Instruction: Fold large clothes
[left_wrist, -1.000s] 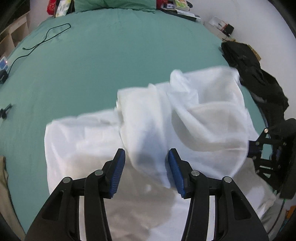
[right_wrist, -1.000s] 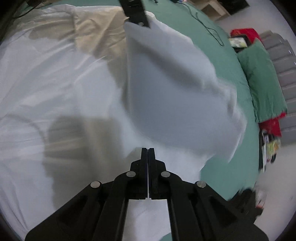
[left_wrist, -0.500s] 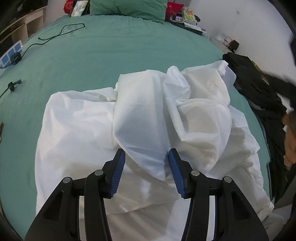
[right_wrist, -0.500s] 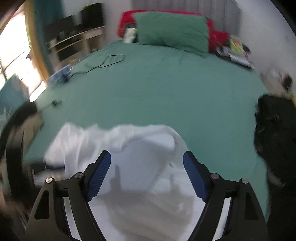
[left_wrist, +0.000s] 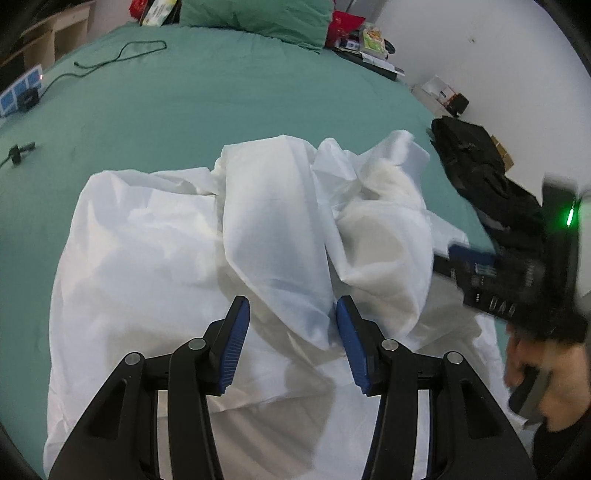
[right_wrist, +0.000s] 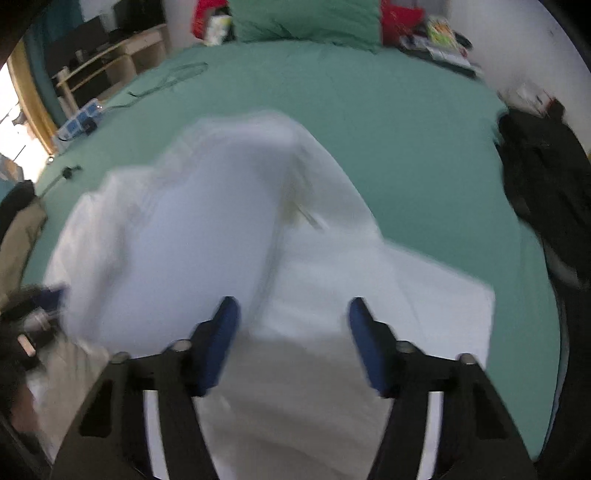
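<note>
Both pairs of jaws stood apart and gripped nothing. We held the left gripper (left_wrist: 290, 334) above the white garment (left_wrist: 184, 251), a loose fold lying between its blue pads (left_wrist: 233, 343) unpressed. The right gripper (right_wrist: 293, 336), blurred, had just been narrowing its jaws, with only cloth beneath them. The garment lay crumpled on the green bedsheet (left_wrist: 229, 99), beside a black garment (left_wrist: 476, 166) at the bed's edge.

Rumpled white garment (left_wrist: 177, 258) on green bed (left_wrist: 258, 96)
</note>
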